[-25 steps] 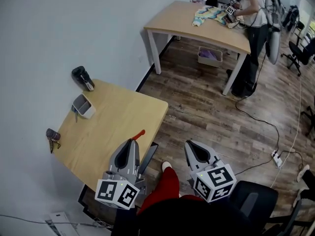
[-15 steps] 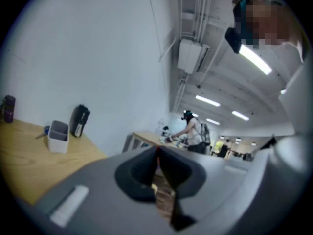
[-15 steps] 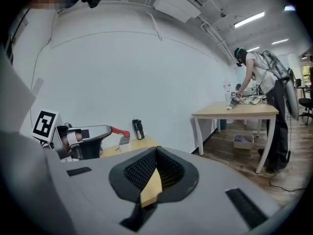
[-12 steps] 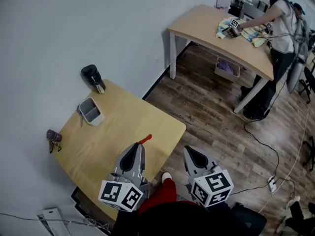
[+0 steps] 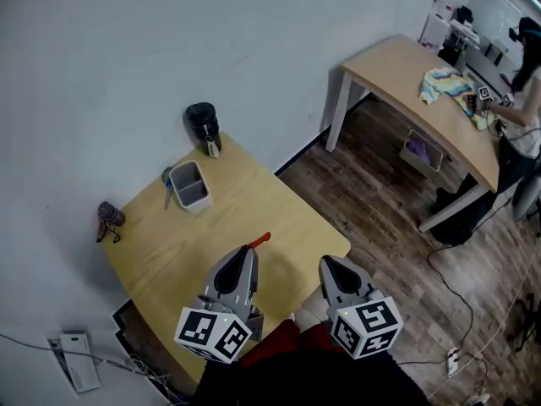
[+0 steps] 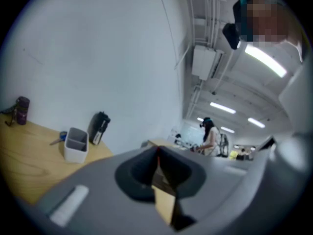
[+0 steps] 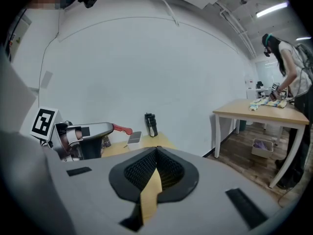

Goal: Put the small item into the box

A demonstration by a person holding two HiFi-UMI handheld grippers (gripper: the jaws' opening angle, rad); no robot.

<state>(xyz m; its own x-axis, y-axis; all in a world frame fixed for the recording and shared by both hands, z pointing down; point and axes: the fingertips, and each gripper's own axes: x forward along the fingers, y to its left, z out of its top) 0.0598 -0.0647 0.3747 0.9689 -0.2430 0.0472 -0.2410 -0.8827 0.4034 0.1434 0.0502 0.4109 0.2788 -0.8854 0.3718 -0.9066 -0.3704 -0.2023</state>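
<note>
Two compartments divide the white box (image 5: 195, 194); blue-handled tool (image 5: 166, 179) lies beside.

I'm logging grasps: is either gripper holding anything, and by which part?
The left gripper pinches a small red item by one end; its other end sticks out past the jaw tips. The right gripper is shut on nothing.

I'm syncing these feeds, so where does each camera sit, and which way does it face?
Head view: on the head, looking steeply down at the table; shows left claw, right claw, a red leg.
Left gripper view: on the left claw, facing box and bottle by the wall; shows its shut jaws.
Right gripper view: on the right claw, facing the wall; shows its shut jaws, plus the left claw pinching a red item.
Shared: box and bottle, in all three.
</note>
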